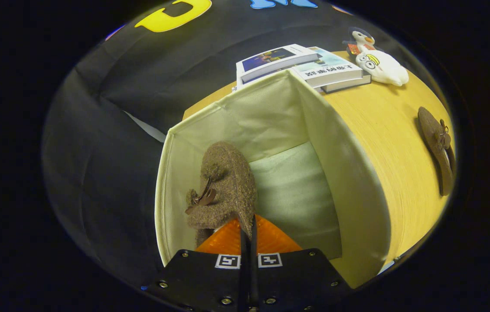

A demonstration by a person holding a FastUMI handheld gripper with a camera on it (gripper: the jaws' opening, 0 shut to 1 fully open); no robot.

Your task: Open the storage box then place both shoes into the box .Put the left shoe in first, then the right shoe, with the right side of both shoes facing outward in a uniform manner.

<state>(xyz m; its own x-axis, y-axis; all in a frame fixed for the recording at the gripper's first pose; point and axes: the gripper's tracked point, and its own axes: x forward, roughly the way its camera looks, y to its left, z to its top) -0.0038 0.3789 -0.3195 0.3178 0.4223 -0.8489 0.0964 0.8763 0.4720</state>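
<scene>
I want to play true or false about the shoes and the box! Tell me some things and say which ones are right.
1. The storage box is open. True.
2. Both shoes are inside the box. False: one fuzzy brown shoe is in the box, by its left wall; the other shoe lies on the wooden table to the right of the box.
3. The gripper has its fingers nearly together at the heel end of the shoe in the box. True.
4. A penguin toy lies on the table beyond the box. True.
5. The books are stacked inside the box. False: they lie on the table behind the box.
</scene>
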